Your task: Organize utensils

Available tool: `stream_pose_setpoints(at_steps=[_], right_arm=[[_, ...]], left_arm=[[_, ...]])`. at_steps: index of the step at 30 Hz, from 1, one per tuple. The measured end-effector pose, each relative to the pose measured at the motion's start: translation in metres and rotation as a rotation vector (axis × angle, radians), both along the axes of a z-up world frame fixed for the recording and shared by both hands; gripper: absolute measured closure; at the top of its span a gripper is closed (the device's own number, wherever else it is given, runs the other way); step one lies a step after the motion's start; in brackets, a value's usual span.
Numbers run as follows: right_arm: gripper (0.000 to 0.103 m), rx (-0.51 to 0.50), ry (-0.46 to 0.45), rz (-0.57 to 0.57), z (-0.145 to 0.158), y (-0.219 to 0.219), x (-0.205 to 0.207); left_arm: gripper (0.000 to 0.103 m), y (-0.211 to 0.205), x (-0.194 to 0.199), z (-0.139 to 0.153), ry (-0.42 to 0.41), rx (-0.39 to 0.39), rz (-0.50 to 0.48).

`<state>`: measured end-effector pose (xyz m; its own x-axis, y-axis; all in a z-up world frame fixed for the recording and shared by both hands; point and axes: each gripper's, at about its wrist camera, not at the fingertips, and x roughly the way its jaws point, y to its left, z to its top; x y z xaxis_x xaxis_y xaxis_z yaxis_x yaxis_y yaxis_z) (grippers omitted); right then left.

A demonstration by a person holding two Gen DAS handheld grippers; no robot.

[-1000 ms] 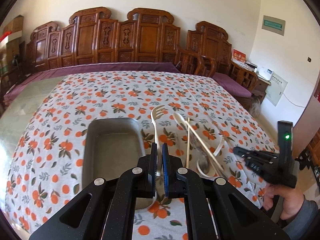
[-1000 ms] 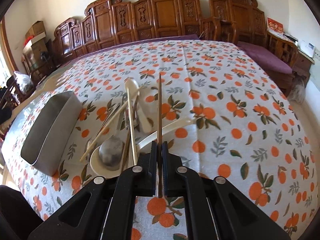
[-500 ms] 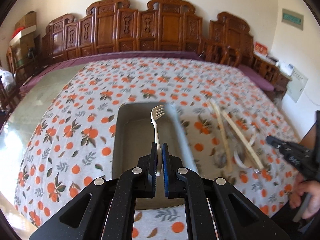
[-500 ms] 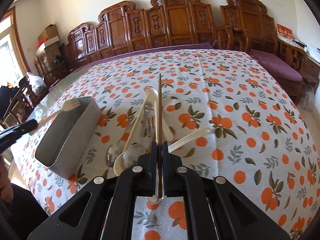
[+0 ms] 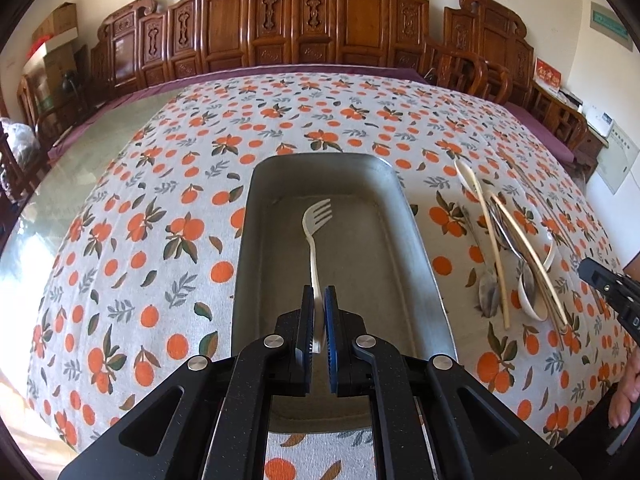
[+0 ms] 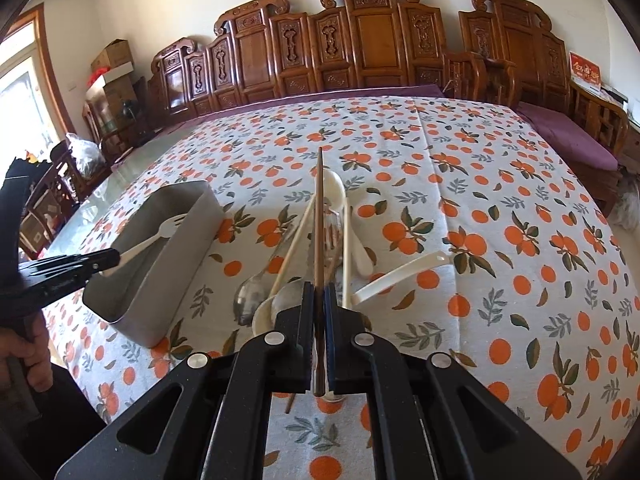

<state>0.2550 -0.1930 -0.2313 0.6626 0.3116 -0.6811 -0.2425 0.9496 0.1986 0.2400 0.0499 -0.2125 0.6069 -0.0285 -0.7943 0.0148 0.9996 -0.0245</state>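
Note:
My left gripper (image 5: 319,300) is shut on the handle of a white plastic fork (image 5: 316,224) and holds it over the inside of the grey metal tray (image 5: 420,248). The same fork (image 6: 160,236) and tray (image 6: 176,256) show at the left in the right wrist view, with the left gripper (image 6: 114,258) beside them. My right gripper (image 6: 319,294) is shut on a brown chopstick (image 6: 319,216) above a pile of spoons, chopsticks and a fork (image 6: 316,248). The pile (image 5: 516,248) lies right of the tray.
The table wears an orange-print cloth (image 5: 180,208). A white ladle (image 6: 400,276) lies right of the pile. Carved wooden chairs (image 6: 360,40) line the far side. A bare glass strip (image 5: 80,168) runs along the table's left edge.
My left gripper has carried the fork from beside the pile leftward to over the tray. The right gripper has lifted and drawn back with the chopstick.

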Motion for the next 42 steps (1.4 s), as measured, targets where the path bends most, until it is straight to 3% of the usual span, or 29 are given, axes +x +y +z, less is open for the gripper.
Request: stream_pose_setpoints(at_steps=[3,7,24,42], right_arm=[[0.097,0.009,-0.001,0.024,0.006,0.009,-0.003],[0.097,-0.011,-0.011,0.064,0.016,0.028,-0.007],[0.097,0.044,0.066,0.211,0.028,0.123,0.003],[0.097,0.058,0.203,0.146,-0.005,0.173,0.03]], left_arm=[[0.097,0.002,0.002,-0.001,0.013,-0.02,0.004],[0.08,0.006,0.0,0.008,-0.011,-0.049,0.002],[0.08,0.045,-0.012,0.047,-0.109,-0.05,0.02],[0.08,0.06,-0.014,0.051,-0.115,-0.065,0.035]])
